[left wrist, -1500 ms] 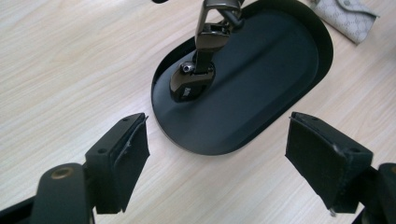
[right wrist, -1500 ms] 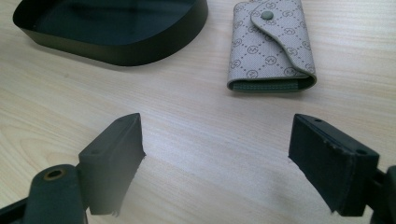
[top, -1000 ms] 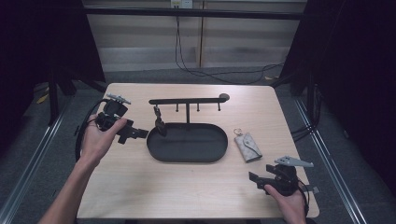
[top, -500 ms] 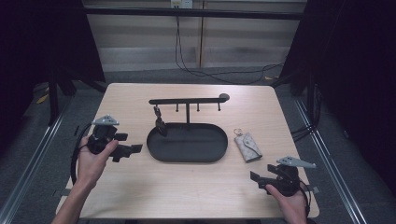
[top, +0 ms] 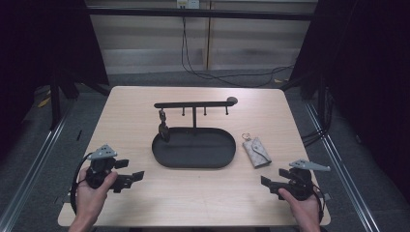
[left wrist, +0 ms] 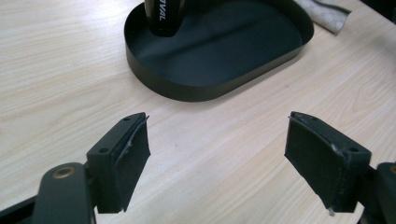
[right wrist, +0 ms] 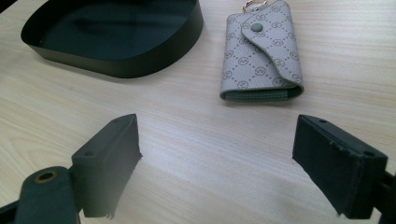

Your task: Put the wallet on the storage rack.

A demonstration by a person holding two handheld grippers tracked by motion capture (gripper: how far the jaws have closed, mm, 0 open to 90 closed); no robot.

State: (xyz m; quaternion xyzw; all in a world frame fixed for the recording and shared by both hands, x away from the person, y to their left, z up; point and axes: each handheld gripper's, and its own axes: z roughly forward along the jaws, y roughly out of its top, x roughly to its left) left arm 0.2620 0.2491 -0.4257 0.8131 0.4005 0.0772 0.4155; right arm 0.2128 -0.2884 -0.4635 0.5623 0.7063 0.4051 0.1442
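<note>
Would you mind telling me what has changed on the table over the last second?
The left gripper drew back from beside the black tray toward the table's near left edge, jaws open and empty. The right gripper stayed put; its jaws have just been opening, nothing between them. The key pouch and hook stand stayed unmoved.

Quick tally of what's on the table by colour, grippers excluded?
Black: 2, the tray with its hook rack, and a key fob hanging from the rack with its lower end in the tray
Grey: 1, the key pouch, lying on the table right of the tray
Total: 3
</note>
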